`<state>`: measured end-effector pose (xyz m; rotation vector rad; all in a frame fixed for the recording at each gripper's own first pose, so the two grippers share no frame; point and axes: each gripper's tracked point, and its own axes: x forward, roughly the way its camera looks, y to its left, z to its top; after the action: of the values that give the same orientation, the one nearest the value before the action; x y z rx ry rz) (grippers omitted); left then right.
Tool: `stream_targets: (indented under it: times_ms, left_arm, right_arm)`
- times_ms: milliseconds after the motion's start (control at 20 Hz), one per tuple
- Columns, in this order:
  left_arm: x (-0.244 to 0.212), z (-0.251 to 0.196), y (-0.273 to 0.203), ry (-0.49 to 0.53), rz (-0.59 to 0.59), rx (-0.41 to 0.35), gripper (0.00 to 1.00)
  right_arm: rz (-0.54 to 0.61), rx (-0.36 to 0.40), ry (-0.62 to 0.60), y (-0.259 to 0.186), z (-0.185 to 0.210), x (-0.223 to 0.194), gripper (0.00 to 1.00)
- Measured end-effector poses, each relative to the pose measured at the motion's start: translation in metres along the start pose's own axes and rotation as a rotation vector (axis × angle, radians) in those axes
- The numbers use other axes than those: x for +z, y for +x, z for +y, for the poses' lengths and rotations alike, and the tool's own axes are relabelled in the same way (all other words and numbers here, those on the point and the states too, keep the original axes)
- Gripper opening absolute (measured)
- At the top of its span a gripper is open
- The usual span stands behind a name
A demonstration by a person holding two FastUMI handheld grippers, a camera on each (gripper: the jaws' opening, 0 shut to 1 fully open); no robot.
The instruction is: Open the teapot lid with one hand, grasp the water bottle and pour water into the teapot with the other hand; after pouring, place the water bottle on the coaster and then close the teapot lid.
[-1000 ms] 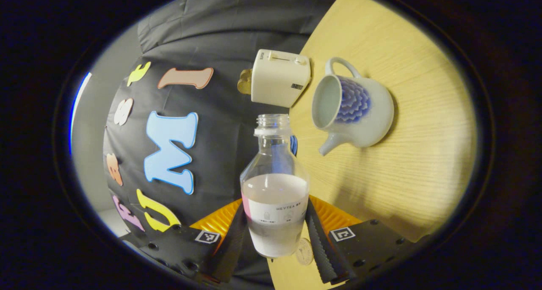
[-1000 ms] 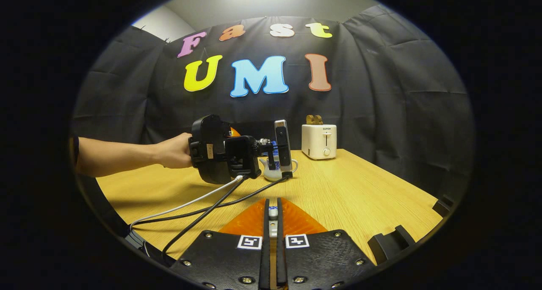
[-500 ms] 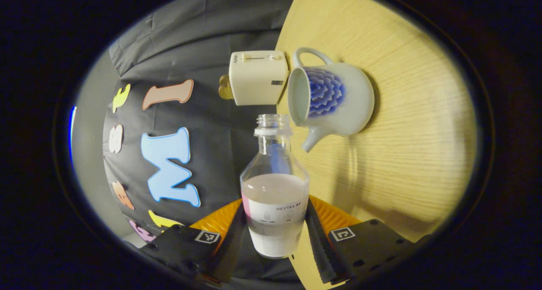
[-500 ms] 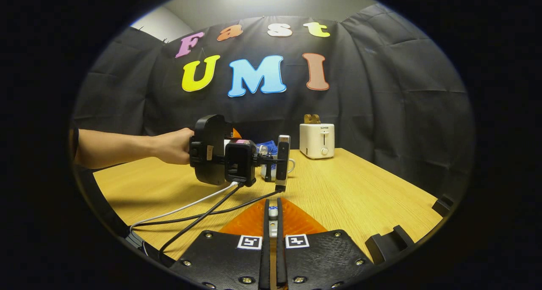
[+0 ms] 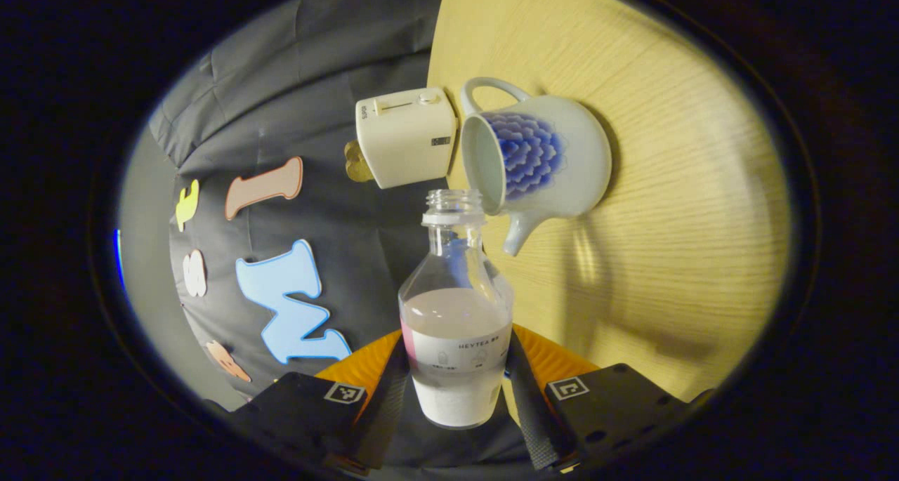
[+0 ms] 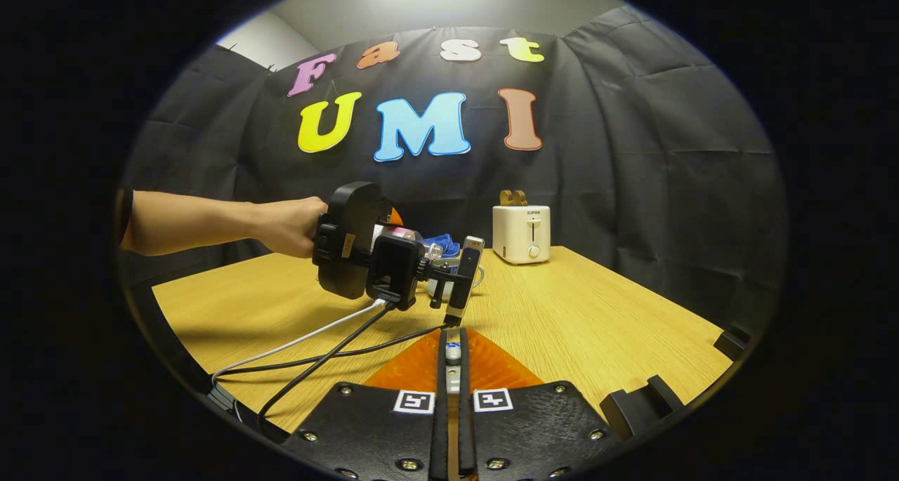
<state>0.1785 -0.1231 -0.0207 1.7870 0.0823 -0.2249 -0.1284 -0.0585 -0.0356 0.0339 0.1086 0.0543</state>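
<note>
Left gripper view: the left tongs (image 5: 456, 397) clamp the label band of the water bottle (image 5: 455, 305), one finger on each side, and the whole view is rolled over so the wooden bench (image 5: 674, 207) stands up on the right. The uncapped neck sits just beside the open mouth of the white teapot (image 5: 537, 165) with blue petals, its lid off and its inside pale (no water can be made out in it). The bottle is about half full of cloudy liquid, well short of the neck. A white toaster (image 5: 406, 137) stands just behind the teapot. To pour cleanly, the neck should come over the teapot's rim before tilting further, and the tilt should be slow.

Right gripper view: the right tongs (image 6: 453, 397) are drawn narrow on a small pale object, probably the teapot lid's knob, though too little shows to be sure. Beyond them a hand (image 6: 284, 225) holds the left gripper over the teapot, near the toaster.
</note>
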Motion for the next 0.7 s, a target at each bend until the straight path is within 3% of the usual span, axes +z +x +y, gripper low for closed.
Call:
stream_targets:
  times_ms: [700]
  left_arm:
    - [0.0028, 0.0079, -0.0008, 0.157, 0.024, -0.025, 0.87]
  right_arm:
    - [0.012, 0.018, 0.016, 0.0017, 0.0002, -0.0055, 0.06]
